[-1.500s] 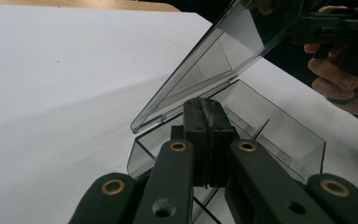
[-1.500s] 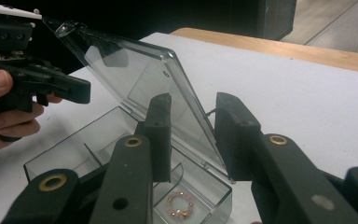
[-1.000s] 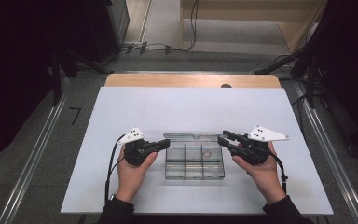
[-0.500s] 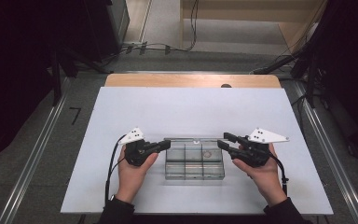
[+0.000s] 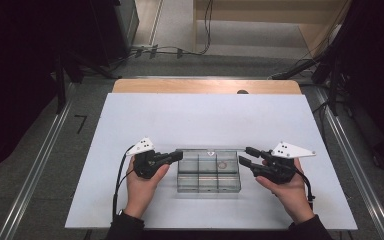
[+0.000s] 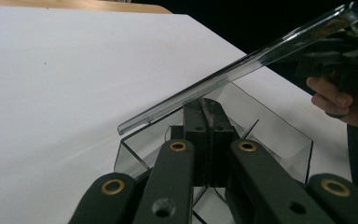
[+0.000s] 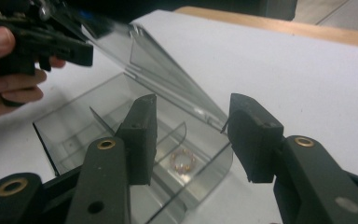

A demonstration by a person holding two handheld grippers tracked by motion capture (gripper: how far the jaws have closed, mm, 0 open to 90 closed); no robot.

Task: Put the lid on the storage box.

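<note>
Here the left hand-held gripper (image 6: 204, 122) pinches the box (image 5: 208, 172) wall steady; the right hand-held gripper (image 7: 191, 135), jaws just widening, holds nothing beside the raised lid (image 7: 168, 70)

Left gripper (image 5: 179, 156) clamped — right gripper (image 5: 244, 156) agape

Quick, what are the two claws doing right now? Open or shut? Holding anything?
Left claw: shut on the near wall of the clear box.
Right claw: open, holding nothing; its jaws have just been opening, over the compartment with the ring.
</note>
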